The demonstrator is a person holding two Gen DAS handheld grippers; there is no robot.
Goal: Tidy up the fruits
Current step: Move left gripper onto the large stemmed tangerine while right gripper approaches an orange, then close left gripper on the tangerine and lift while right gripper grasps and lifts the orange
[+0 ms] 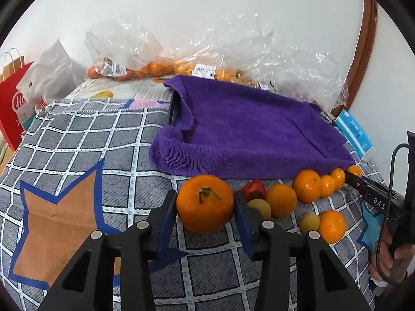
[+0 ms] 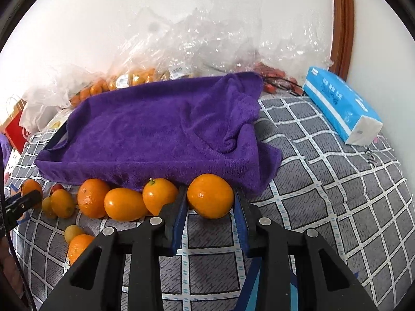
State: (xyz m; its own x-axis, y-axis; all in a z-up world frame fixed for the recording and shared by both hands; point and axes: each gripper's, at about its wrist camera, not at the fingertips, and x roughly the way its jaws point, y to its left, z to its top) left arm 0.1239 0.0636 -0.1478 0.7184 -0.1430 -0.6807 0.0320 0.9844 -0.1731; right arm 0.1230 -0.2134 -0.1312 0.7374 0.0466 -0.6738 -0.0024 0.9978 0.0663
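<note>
A big orange with a green stem [image 1: 205, 207] rests on the checked cloth, and my left gripper [image 1: 205, 195] is shut on it, blue pads against both its sides. My right gripper [image 2: 210, 190] is shut on a small oval orange [image 2: 210, 198] at the right end of a fruit row. The row [image 2: 124, 203] of several oranges lies along the front edge of a purple towel [image 2: 160, 129] draped over a tray. A red fruit [image 1: 253, 189] and two yellow fruits [image 1: 259, 207] lie between the grippers. The right gripper [image 1: 348, 175] shows at the edge of the left wrist view.
Clear plastic bags holding several oranges [image 1: 155, 68] line the wall behind the towel. A blue tissue pack [image 2: 342, 108] lies at the right, a red paper bag [image 1: 13, 108] at the far left. Grey checked cloth [image 2: 324, 181] covers the surface.
</note>
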